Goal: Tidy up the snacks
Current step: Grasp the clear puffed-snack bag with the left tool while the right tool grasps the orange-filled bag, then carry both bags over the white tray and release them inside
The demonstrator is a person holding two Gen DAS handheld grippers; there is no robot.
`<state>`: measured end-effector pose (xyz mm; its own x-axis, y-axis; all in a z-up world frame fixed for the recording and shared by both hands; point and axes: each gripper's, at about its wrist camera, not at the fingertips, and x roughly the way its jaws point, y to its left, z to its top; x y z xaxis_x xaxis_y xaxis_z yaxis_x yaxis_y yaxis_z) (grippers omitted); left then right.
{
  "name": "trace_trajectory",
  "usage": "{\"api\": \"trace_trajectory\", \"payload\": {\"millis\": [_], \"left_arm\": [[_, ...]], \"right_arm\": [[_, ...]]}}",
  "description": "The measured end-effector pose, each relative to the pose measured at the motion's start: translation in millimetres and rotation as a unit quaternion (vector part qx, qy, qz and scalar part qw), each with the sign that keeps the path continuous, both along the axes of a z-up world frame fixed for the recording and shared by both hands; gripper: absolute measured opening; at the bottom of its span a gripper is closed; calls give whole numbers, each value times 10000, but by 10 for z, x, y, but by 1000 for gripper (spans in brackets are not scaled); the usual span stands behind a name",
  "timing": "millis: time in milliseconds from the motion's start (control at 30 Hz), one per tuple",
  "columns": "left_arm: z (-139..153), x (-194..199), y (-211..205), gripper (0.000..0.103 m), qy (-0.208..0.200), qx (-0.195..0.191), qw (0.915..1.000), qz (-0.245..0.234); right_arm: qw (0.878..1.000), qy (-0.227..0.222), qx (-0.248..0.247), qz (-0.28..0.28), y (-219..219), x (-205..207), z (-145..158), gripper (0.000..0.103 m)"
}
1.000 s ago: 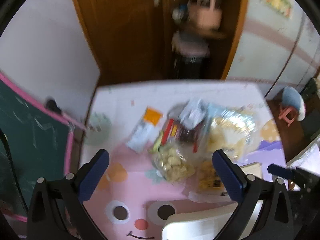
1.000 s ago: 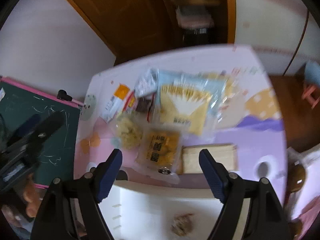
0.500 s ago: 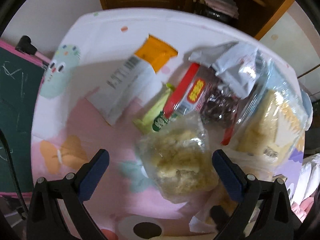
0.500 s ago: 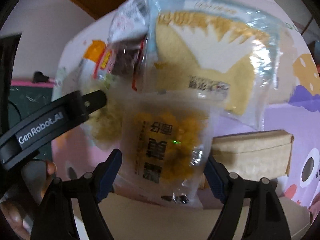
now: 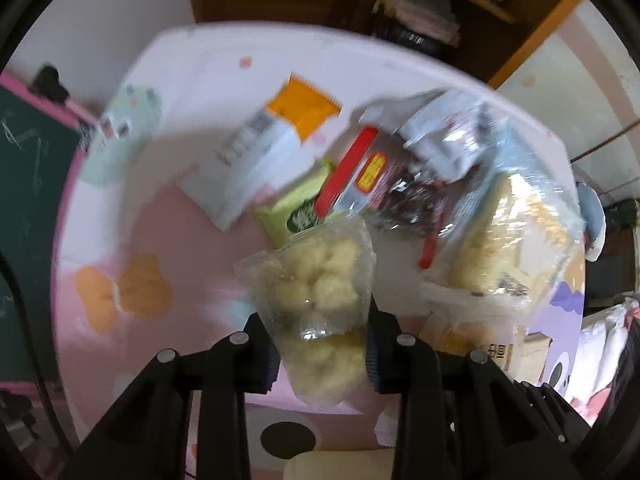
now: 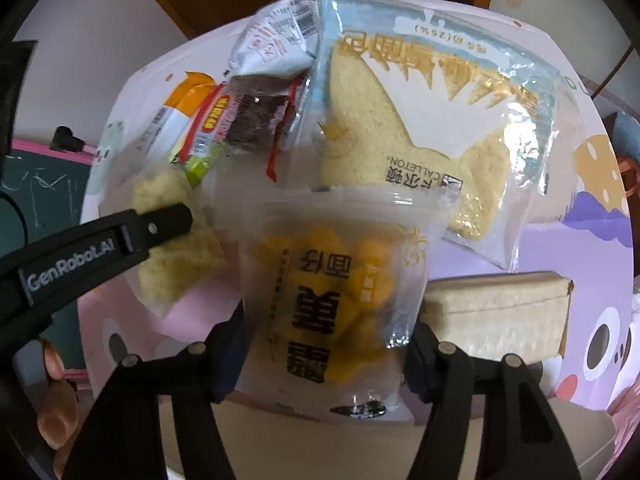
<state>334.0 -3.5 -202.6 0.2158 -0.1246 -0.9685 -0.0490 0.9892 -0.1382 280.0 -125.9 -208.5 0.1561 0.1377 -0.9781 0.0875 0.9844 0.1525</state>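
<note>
We grip the pale puff bag (image 5: pixel 320 300) in the left tongs (image 5: pixel 320 350); the right tongs (image 6: pixel 326 354), just closing, straddle the orange snack bag (image 6: pixel 332 300) on the counter (image 5: pixel 160 240), ready to lift both clear for sorting.

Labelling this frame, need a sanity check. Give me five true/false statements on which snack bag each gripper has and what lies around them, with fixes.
1. The left gripper is shut on the clear bag of pale yellow puffs. True.
2. The right gripper straddles the clear bag of orange snacks with black lettering. True.
3. The big sliced-bread bag is held by the right gripper. False: it lies on the table behind the orange bag.
4. The orange-and-white packet lies flat on the table. True.
5. The tan block sits left of the right gripper. False: right.
</note>
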Motion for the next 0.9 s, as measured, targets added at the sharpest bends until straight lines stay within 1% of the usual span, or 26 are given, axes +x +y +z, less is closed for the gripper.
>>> {"api": "trace_trajectory", "payload": {"millis": [67,133,233,333,433,467,500,533,633,700,800,900], "left_arm": [[175,-74,8,31,-203,-42,9998,-27],[389,-162,14,31,-440,-103,9990,-63],[762,-316,56,31,-829,-125,9964,-158],[1204,-528,64,31,-1290,-105,9912,-277],[1646,-849,109,31,-1778,-69,9831,-437],[1748,-928,101,31,-1882,-74,9809,-487],[1878,-1068,98,31,-2014,-70,9778,-566],[1954,-1169,99,31,-2107,-54,9755,-627],[2199,-1575,76,31,-2458,63,9654,-874],[2318,-1846,51,31,-2608,130,9593,-1075],[2428,-2206,15,31,-2749,164,9520,-1337],[2474,-2549,-14,31,-2836,204,9472,-1483]], "right_arm": [[9998,-108,141,-66,-52,-49,78,65],[9996,-233,134,-103,-105,-76,178,65],[9975,-593,280,-268,-246,-167,449,65],[9910,-1229,338,-408,-349,-302,890,65],[9827,-1754,306,-512,-480,-505,1340,65],[9788,-1963,268,-525,-525,-609,1540,65],[9764,-2083,250,-514,-522,-676,1650,65],[9728,-2254,233,-471,-555,-797,1824,65],[9638,-2644,132,-325,-520,-1094,2170,65],[9575,-2875,41,-206,-482,-1297,2345,66],[9504,-3111,-69,10,-406,-1641,2535,66],[9454,-3251,-107,194,-372,-1962,2629,66]]}}
